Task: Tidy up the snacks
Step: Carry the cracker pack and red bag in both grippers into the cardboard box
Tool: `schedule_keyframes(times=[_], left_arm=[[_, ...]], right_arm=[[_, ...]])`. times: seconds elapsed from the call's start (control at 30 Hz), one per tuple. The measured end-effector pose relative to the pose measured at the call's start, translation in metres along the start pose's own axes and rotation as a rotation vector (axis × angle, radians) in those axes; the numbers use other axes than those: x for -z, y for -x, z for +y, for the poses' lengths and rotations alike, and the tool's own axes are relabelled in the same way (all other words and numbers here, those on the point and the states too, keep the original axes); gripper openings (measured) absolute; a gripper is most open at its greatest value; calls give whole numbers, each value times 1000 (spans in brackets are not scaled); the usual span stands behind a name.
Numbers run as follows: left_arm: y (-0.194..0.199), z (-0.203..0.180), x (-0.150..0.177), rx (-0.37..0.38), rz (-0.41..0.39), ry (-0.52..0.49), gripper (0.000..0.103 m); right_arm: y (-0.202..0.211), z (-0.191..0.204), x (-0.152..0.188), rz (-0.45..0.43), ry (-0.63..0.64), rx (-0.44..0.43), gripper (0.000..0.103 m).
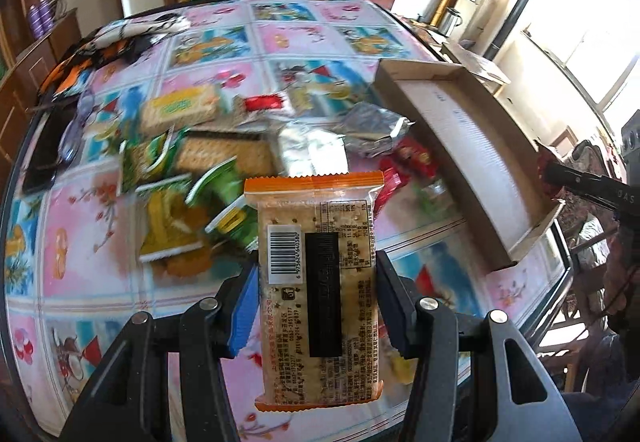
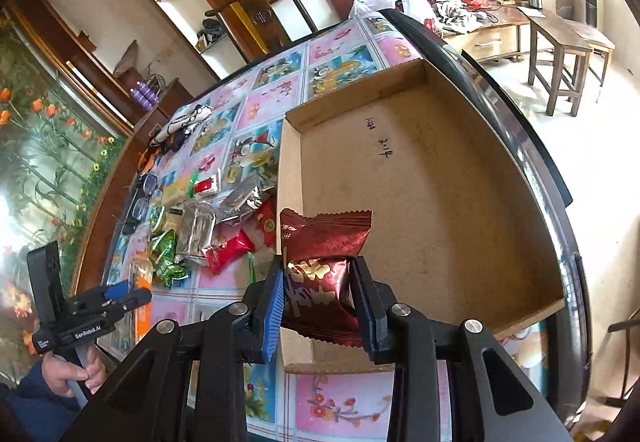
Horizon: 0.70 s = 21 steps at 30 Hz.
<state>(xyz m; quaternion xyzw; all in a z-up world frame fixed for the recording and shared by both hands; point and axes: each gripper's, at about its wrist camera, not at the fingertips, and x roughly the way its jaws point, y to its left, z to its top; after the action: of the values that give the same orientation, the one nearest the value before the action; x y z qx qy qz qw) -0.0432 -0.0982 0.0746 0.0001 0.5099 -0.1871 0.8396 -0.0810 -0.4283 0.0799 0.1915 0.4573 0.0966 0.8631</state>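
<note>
I am working two handheld grippers over a table [image 1: 100,274] covered in a glossy pink and blue pictured cloth. The sorting looks barely begun: the shallow cardboard box [image 2: 440,178] at the table's right edge has nothing lying on its floor, only some handwriting in black ink on the bare brown board. Its walls are low and raw-edged, its floor flat and matte

My left gripper [image 1: 316,306] is clamped on a cracker pack [image 1: 318,282], a long flat rectangle in clear film with orange crimped ends, a barcode and small print facing the camera; pale dotted crackers show through the wrap. The pack stands upright between the blue-padded jaws, held above the table and apart from the pile

My right gripper [image 2: 320,306] is closed on a dark red foil packet [image 2: 324,270], small, pillow-shaped and shiny, with gold lettering and a zigzag top seam. The squeeze creases the foil. It hangs over the near left corner of the box, not yet set down

Most of the work is left. The snack pile [image 1: 240,146] sits in the middle of the table, just beside the box's left wall: green crinkly bags, crumpled silver foil packs, clear-wrapped biscuits, a few red packets, loosely overlapping. The left view blurs them, so I cannot count them. A pair of glasses [image 2: 142,198] lies at the pile's far edge and a patterned cloth [image 2: 180,126] beyond it

I judge the two held packs will be the first into the box
</note>
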Motion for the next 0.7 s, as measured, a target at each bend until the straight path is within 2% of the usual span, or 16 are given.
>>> schedule_keyframes(times=[0.3, 0.53, 0.7], left_arm=[[-8, -45, -32, 60, -19, -55, 52], [-27, -95, -79, 134, -30, -78, 52], [-56, -131, -115, 161, -28, -88, 52]], right_arm=[[1, -14, -18, 21, -22, -13, 34], [0, -16, -55, 52, 56, 13, 34], [-14, -26, -87, 62, 60, 7, 34]])
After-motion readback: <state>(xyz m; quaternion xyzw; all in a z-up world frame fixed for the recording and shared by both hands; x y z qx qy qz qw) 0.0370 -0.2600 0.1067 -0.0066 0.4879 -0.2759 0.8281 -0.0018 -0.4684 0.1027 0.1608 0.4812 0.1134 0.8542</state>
